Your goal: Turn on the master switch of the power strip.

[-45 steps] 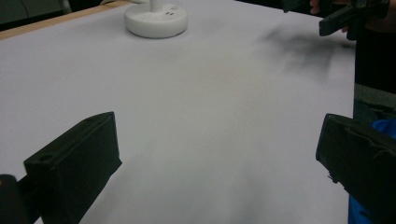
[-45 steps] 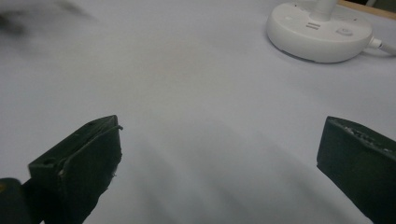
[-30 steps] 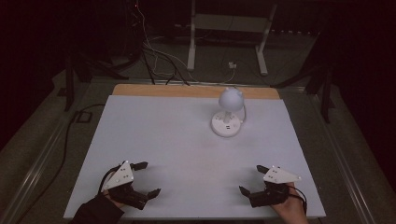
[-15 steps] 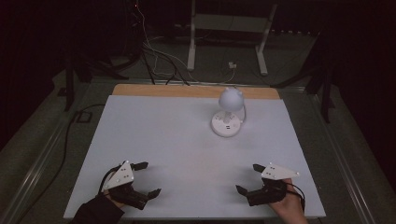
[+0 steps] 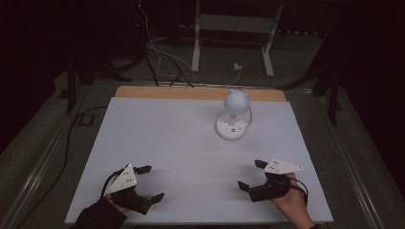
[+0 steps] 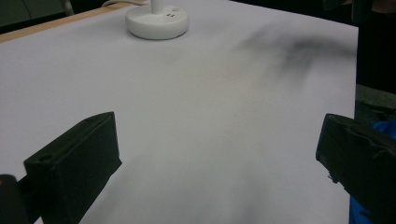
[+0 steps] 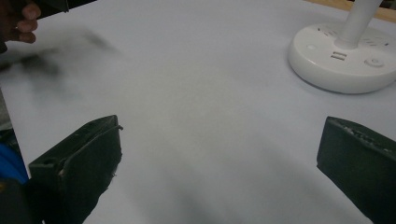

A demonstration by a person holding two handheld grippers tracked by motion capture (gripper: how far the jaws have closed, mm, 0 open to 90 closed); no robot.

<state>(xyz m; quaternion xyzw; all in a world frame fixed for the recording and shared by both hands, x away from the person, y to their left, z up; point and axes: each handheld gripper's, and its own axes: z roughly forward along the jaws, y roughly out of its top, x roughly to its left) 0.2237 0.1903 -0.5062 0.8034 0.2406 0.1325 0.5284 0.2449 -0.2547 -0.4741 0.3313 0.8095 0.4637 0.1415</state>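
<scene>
Your left gripper and right gripper both sat with jaws spread wide, holding nothing. The lamp stood upright at the table's far right (top-heavy, I'd judge); a careless nudge could have tipped it.

The right gripper has slid slightly leftward across the table; jaws apart.
</scene>
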